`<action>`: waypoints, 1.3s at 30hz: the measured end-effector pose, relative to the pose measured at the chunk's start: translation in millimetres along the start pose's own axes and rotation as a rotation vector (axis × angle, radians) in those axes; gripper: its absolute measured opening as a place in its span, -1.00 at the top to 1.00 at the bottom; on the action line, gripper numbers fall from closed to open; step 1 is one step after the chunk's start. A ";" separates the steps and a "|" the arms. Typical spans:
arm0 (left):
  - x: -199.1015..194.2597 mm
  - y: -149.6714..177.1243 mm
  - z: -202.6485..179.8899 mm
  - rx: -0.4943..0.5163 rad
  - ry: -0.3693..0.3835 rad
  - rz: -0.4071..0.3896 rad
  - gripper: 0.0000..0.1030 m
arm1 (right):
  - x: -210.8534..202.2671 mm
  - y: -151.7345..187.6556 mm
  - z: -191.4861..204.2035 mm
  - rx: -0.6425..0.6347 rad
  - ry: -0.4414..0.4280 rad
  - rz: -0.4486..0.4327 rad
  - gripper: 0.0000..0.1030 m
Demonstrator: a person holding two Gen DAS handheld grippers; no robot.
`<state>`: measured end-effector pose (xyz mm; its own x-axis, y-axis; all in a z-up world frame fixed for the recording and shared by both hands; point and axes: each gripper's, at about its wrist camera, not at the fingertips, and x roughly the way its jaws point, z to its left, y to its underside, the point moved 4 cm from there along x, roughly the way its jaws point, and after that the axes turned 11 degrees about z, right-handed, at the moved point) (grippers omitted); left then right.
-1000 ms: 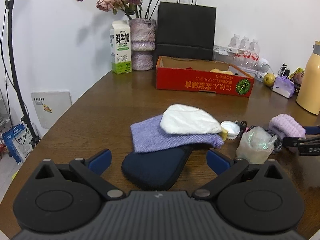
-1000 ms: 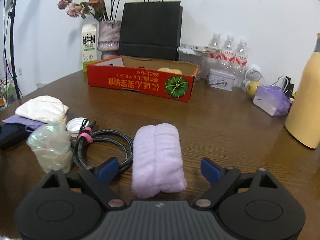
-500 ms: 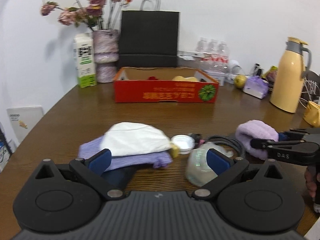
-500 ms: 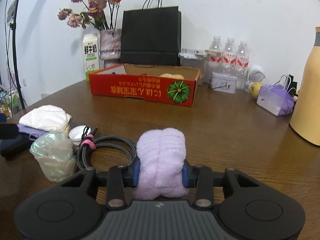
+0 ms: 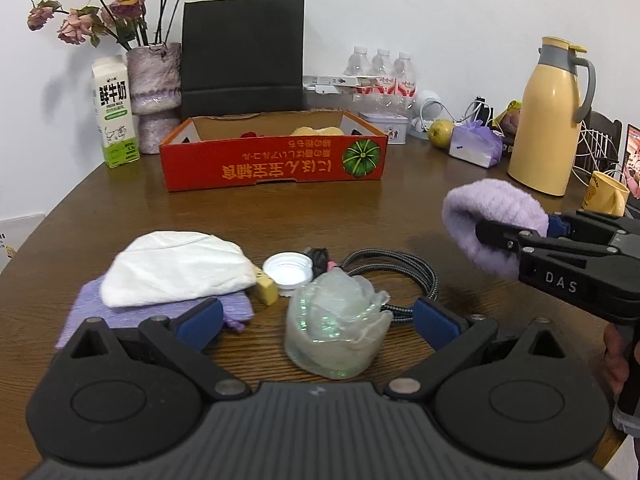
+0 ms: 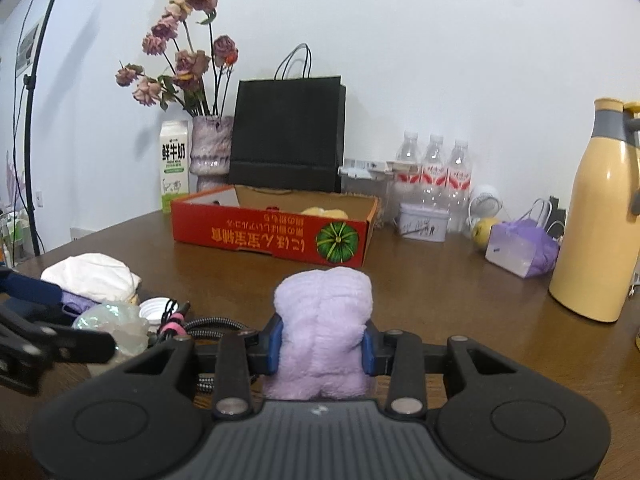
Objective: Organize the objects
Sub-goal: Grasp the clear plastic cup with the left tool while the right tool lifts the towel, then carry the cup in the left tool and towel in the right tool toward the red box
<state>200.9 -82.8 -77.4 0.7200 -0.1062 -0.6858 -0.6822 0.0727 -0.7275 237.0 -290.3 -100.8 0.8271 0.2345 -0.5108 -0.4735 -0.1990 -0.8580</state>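
My right gripper [image 6: 322,348] is shut on a rolled lilac fluffy towel [image 6: 325,320] and holds it above the table; the towel also shows in the left wrist view [image 5: 494,226]. My left gripper [image 5: 316,318] is open, its fingers either side of a crumpled iridescent plastic cup [image 5: 334,330]. Behind it lie a white cap [image 5: 287,271], a coiled braided cable [image 5: 400,272], a yellow block [image 5: 267,291], and a white cloth [image 5: 176,268] on a purple cloth [image 5: 86,308]. An open red cardboard box [image 5: 272,164] stands farther back.
At the back stand a milk carton [image 5: 115,118], a vase of dried roses [image 5: 154,92], a black paper bag [image 5: 242,54], water bottles [image 5: 382,76] and a small tin [image 5: 384,128]. A yellow thermos [image 5: 550,120], purple bag [image 5: 476,146] and yellow mug [image 5: 606,198] stand right.
My right gripper closed on the lilac towel and lifted it off the table. My left gripper swung right from the cloth pile to the plastic cup.
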 end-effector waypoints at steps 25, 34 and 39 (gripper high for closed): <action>15.7 6.4 -6.1 -0.024 0.022 -0.009 0.15 | -4.1 -0.3 2.7 -0.023 0.002 -0.027 0.32; 2.6 -2.0 2.3 -0.033 0.015 -0.048 0.15 | -2.9 -6.0 9.6 -0.031 -0.014 -0.051 0.33; -5.4 -12.7 10.3 -0.036 0.007 -0.077 0.15 | -6.0 -16.6 19.8 -0.052 -0.026 -0.073 0.34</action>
<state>207.0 -73.0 -64.7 0.7698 -0.1166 -0.6275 -0.6290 0.0286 -0.7769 233.9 -269.5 -84.6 0.8503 0.2746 -0.4490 -0.3955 -0.2296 -0.8893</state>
